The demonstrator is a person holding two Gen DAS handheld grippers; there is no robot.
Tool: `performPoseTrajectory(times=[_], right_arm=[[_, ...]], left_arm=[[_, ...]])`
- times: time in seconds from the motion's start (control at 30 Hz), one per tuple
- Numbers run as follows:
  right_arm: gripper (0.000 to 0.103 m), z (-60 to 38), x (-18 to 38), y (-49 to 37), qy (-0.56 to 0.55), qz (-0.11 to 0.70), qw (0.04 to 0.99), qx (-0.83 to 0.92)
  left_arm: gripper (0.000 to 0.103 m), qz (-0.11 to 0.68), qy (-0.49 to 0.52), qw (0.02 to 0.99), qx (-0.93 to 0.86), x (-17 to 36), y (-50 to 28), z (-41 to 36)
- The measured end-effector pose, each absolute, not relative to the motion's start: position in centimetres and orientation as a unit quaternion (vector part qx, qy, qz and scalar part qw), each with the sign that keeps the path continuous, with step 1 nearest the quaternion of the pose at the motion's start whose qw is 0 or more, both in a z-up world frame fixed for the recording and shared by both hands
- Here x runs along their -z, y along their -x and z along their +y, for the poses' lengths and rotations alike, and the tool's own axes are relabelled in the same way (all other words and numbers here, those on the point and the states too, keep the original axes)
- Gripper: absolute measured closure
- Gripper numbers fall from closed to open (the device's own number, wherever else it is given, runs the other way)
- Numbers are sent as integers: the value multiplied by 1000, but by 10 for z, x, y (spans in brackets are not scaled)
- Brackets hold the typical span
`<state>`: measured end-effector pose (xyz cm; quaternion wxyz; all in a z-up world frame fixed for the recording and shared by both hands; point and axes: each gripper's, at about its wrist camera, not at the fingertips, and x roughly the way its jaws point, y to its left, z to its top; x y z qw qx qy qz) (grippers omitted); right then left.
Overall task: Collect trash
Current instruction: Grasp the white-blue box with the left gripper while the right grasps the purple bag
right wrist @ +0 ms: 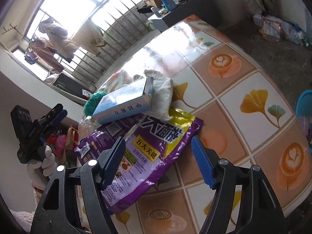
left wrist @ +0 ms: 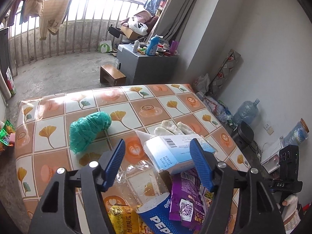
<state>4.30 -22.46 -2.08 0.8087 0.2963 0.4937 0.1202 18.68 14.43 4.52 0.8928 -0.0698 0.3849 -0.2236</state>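
A heap of trash lies on the tabletop [left wrist: 58,117], which wears a cloth printed with ginkgo leaves and coffee cups, and the white-and-blue carton [left wrist: 175,152] on top of the heap serves as the landmark here. Directly under the carton, on its near side, lies a purple snack bag [right wrist: 148,156] (its yellow label carries Chinese print). A white cloth pouch [right wrist: 161,95] sits just behind the carton, touching its far end. Beside the carton, toward the window, rests a crumpled green plastic bag [left wrist: 87,130], apart from it. Nearer the camera than the carton in the left wrist view are a crushed clear plastic bottle [left wrist: 142,177], a blue Pepsi cup [left wrist: 158,214] lying on its side, and a yellow snack packet [left wrist: 120,220] next to the cup. The left hand-held gripper [left wrist: 158,163] hangs over the near end of the carton with its blue pads partly spread; the carton and the clear bottle lie between them, but the pads grip nothing. The right hand-held gripper [right wrist: 159,159] hovers below the carton, over the purple bag, jaws likewise partly spread, with the bag's lower half between the pads and no pad pressing on it. A gloved hand [right wrist: 42,161] holding the left tool shows at the edge of the right wrist view.
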Motion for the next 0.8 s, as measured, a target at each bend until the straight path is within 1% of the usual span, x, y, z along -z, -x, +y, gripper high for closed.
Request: performPoseTrajectory(times=[0.1, 0.23, 0.37, 0.47, 0.5, 0.53, 0.6, 0.63, 0.7, 0.8], right_arm=[[41, -225, 38, -28, -350, 519, 767, -141], [45, -213, 53, -21, -390, 545, 724, -163], [50, -202, 64, -25, -418, 558, 692, -185], [61, -197, 71, -31, -441, 563, 672, -192], [69, -196, 73, -33, -445, 564, 669, -192], [81, -196, 73, -33, -447, 563, 668, -192], [96, -200, 74, -32, -452, 560, 668, -191], [100, -204, 73, -30, -454, 555, 670, -192], [101, -217, 65, -26, -449, 546, 682, -191], [101, -236, 50, -19, -411, 544, 706, -191]], left_arm=[[47, 403, 70, 883, 231, -33, -190, 138], [58, 425, 74, 872, 231, -18, -189, 135], [63, 430, 77, 870, 229, -13, -184, 134], [67, 435, 78, 867, 232, -11, -181, 132], [68, 436, 76, 866, 232, -11, -180, 131], [68, 437, 74, 866, 233, -11, -179, 131], [69, 439, 71, 865, 233, -11, -177, 129], [69, 439, 70, 865, 234, -12, -177, 129], [69, 437, 68, 866, 234, -14, -175, 128], [70, 434, 63, 866, 241, -18, -173, 124]])
